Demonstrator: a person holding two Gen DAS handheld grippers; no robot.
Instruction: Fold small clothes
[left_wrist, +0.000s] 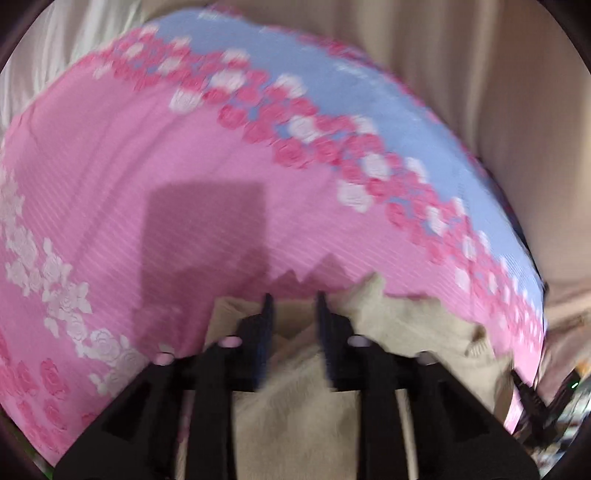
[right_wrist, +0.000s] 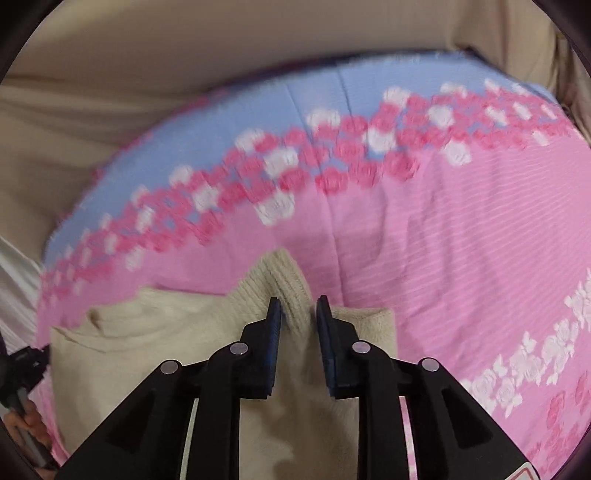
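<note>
While both grippers hang over the cream knit (right_wrist: 207, 332) on the pink sheet (right_wrist: 461, 240), the right gripper (right_wrist: 298, 306) straddles a ribbed fold, jaws part-open; the left gripper (left_wrist: 293, 302) gapes part-open, holding nothing.

The cream knitted garment (right_wrist: 207, 354) lies on the pink-and-blue rose-patterned quilted cover (right_wrist: 461, 229), near the cover's near edge, with a ribbed part (right_wrist: 280, 280) of the garment reaching toward the cover's far edge, behind which hangs the beige curtain (right_wrist: 184, 55).

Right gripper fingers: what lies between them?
A ribbed fold of the cream knit garment stands between the right gripper's parted jaws, in the right wrist view.
</note>
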